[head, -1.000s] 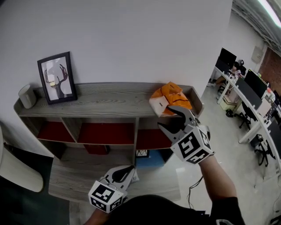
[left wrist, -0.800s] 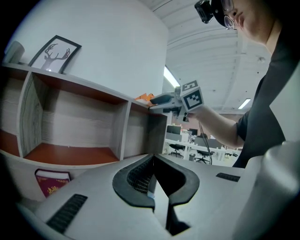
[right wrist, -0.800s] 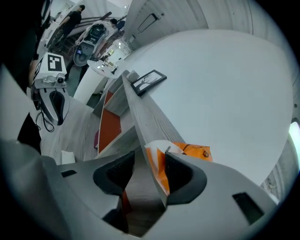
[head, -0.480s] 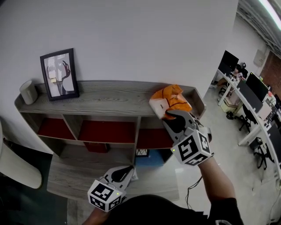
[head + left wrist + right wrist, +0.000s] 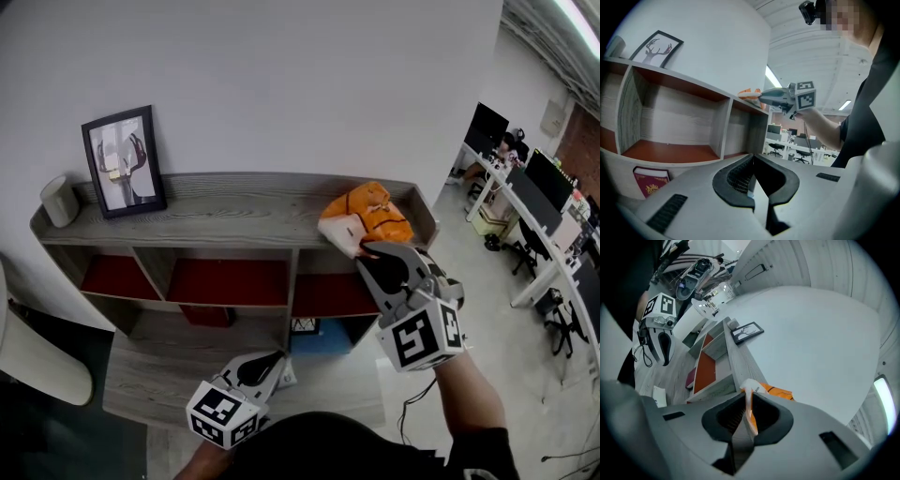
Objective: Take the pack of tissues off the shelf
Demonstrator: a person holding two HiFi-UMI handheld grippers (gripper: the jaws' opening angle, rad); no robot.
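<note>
Now: pack of tissues (image 5: 367,214), orange wrap with a white near end, sits at the right end of the top board of the shelf (image 5: 216,211), close to the raised end panel. Its white end points toward me and the board's front edge.

My right gripper (image 5: 367,253) meets the pack from the front and slightly below. The jaws have just been closing. In the right gripper view a thin flap of the wrap, white over orange, stands edge-on between the two pads, pinched there. The bulk of the pack lies beyond the jaw tips, above and to the right of them in that view. Whether the pack's underside has left the board, I cannot tell.

My left gripper (image 5: 267,366) hangs low, well apart from the pack, in front of the shelf's lower compartments. Its jaws are pressed together with nothing between them.

Further out on the top board: a framed picture (image 5: 120,161) leans against the wall near the left end, with a grey cylinder (image 5: 58,201) just beside it at the corner. A maroon booklet (image 5: 649,182) lies low under the open compartments. Desks with monitors (image 5: 525,202) stand off to the right.
</note>
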